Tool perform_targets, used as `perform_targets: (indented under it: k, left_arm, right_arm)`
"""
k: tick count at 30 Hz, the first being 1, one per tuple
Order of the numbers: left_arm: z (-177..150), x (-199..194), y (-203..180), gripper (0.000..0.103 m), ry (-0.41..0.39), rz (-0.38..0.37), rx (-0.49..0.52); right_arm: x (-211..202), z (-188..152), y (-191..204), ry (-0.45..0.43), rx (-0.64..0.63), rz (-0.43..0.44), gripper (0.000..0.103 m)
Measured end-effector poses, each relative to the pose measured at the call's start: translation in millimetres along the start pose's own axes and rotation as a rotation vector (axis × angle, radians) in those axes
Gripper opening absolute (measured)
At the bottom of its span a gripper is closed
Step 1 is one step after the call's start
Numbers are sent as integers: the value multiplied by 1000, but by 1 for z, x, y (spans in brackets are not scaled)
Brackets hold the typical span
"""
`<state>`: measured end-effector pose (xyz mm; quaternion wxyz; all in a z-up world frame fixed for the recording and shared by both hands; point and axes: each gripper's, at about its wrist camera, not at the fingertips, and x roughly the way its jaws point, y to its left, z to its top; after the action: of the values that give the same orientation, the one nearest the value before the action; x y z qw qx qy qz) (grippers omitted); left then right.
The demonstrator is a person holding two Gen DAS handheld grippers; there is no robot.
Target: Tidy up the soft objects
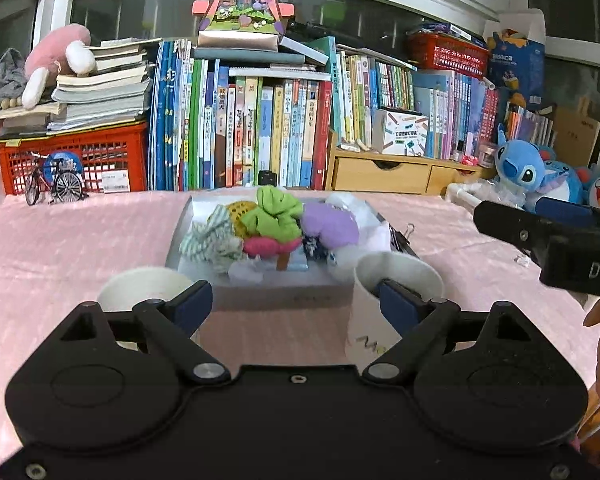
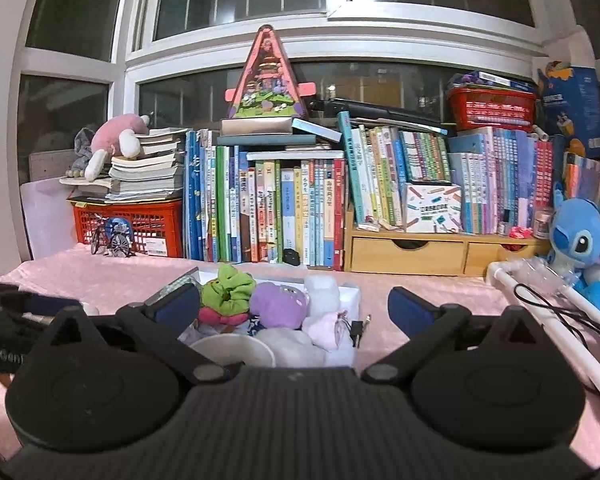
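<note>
A shallow grey-white box (image 1: 260, 298) on the pink tablecloth holds a heap of soft things: a green scrunchie (image 1: 274, 212), a purple plush piece (image 1: 330, 224), a pink one (image 1: 268, 246), a striped green-white cloth (image 1: 208, 236) and white pieces. Two white paper cups stand in front of it, one left (image 1: 144, 290) and one right (image 1: 396, 280). My left gripper (image 1: 296, 302) is open and empty just before the box, between the cups. My right gripper (image 2: 294, 306) is open and empty, over the box's near right side; the green scrunchie (image 2: 228, 286) and purple plush (image 2: 278, 304) show between its fingers.
Rows of books (image 1: 260, 128), a red crate (image 1: 76, 160), a small toy bicycle (image 1: 54, 184) and wooden drawers (image 1: 384, 174) line the back. Blue plush toys (image 2: 580, 244) and a white tube rack (image 2: 560, 304) lie at the right. A black binder clip (image 2: 357, 330) lies beside the box.
</note>
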<state>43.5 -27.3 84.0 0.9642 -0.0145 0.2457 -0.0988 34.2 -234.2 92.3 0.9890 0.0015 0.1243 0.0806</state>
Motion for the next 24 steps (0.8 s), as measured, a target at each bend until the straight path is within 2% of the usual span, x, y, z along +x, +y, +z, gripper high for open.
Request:
perform_targets:
  k: [8,13,17,24]
  left_arm:
    - [-26,-15,-6,91,-47,65,41]
    - [-53,-21,-3,93,-30,84,22]
    - [-75,-17,1,93,28,89,1]
    - [-95,-6,0,93,58,119,31]
  right_arm:
    - [-14,-28,0,-23,10,-8,103]
    - [-19,-53,6,-16,6,-21,103]
    - [-18,-75,8,40,39,-19,103]
    - [-16,-109,12,125,43,-43,103]
